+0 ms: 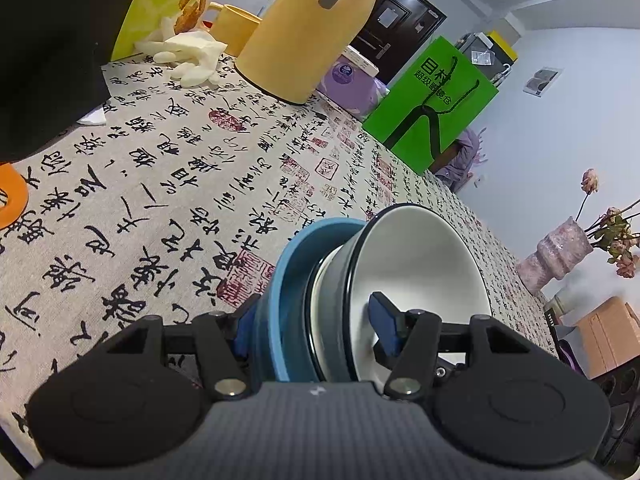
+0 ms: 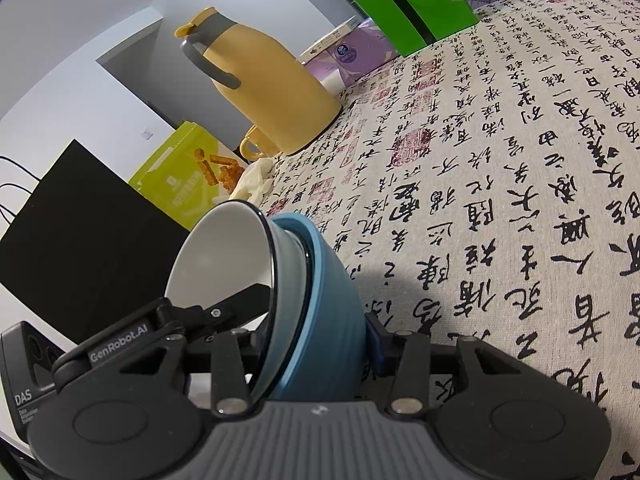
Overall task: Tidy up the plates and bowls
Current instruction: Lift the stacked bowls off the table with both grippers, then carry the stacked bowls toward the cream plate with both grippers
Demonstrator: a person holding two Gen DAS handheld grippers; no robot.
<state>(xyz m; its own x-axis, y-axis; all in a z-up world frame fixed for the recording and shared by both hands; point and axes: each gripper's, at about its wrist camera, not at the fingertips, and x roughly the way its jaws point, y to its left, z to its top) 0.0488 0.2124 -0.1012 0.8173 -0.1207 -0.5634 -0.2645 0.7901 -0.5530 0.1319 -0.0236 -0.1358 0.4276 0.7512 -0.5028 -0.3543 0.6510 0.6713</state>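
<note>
A stack of nested bowls sits between both grippers above the calligraphy tablecloth (image 1: 140, 180). The outer bowl is blue (image 1: 280, 280) (image 2: 336, 300). Nested in it is a black-rimmed bowl with a white inside (image 1: 420, 264) (image 2: 228, 252). My left gripper (image 1: 314, 326) is shut on the stack's wall, one pad outside the blue bowl and one inside the white bowl. My right gripper (image 2: 316, 342) clamps the opposite wall; its outer pad presses the blue bowl and its inner finger is hidden. In the right wrist view one of the left gripper's fingers (image 2: 240, 302) reaches into the white bowl.
A yellow thermos jug (image 1: 304, 32) (image 2: 272, 92), yellow mug (image 1: 236, 24), rubber gloves (image 1: 188, 56), purple tissue pack (image 1: 352, 80) and green bag (image 1: 432, 100) line the far side. A black box (image 2: 80, 240) and snack box (image 2: 184, 176) stand nearby. A flower vase (image 1: 560, 252) stands at the right.
</note>
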